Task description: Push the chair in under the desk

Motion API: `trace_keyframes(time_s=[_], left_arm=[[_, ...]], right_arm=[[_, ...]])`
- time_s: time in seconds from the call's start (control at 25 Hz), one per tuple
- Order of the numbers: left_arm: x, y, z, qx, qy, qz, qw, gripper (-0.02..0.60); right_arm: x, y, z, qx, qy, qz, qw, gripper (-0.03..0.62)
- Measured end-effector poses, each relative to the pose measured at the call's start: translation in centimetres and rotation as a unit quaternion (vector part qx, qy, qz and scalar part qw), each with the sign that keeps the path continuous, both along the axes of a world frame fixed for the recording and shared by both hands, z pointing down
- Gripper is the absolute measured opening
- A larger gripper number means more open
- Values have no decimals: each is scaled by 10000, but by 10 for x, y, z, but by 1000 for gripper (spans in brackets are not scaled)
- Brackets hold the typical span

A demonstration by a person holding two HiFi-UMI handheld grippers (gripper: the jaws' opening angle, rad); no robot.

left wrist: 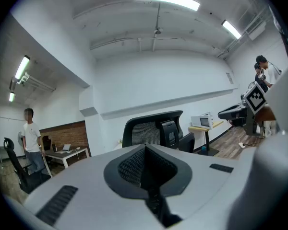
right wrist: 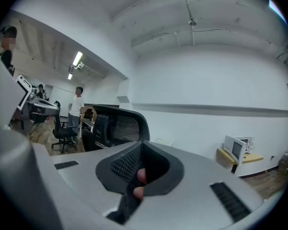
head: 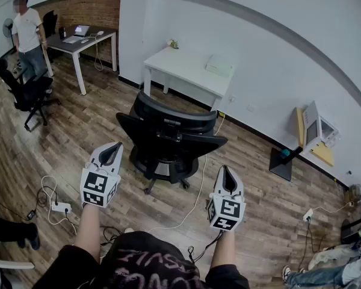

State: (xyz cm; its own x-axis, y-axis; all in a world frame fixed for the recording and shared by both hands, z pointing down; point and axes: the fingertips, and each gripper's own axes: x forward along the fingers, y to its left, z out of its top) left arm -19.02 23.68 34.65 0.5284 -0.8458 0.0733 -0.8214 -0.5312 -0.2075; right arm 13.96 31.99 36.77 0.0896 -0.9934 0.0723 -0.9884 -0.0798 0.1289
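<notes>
Push not begun. Left gripper (head: 111, 153) and right gripper (head: 227, 178) are held out side by side, neither touching the chair (head: 168, 134). Left fingers (left wrist: 129, 164) are pressed together with nothing between them; right fingers (right wrist: 121, 163) are the same, closed and empty. That probably suits a push, since blunt closed tips can press the backrest and no grasp is needed. The chair is straight ahead of both sets of fingers, roughly centred between them. Its mesh backrest is turned toward the fingers and its seat faces away, so it's already lined up for shoving forward. The desk (head: 180, 71) sits beyond the chair against the white wall; its tabletop carries a white box (head: 219, 65) on the far right of the fingers' line. The chair looks short of the desk and not tucked under. A white cable (head: 200, 188) runs along the floor just left of the right fingers and toward the chair base, so the castors could snag it. Far to the left of the left fingers, a person (head: 29, 35) stands by another black chair (head: 27, 92), well clear. Next, likely: bring both tips onto the backrest and push evenly.
</notes>
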Motion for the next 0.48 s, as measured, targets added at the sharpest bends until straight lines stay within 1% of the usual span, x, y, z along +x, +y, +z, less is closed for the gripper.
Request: trace_keyframes(time_s=[0.36, 0.48], left_arm=[[-4, 0, 0, 1, -95, -10, 10000, 15], [-8, -2, 2, 10, -120, -20, 9999, 15]], right_arm=[[-2, 1, 1, -12, 29, 10, 10000, 26], [-10, 1, 1, 40, 100, -118, 9999, 28]])
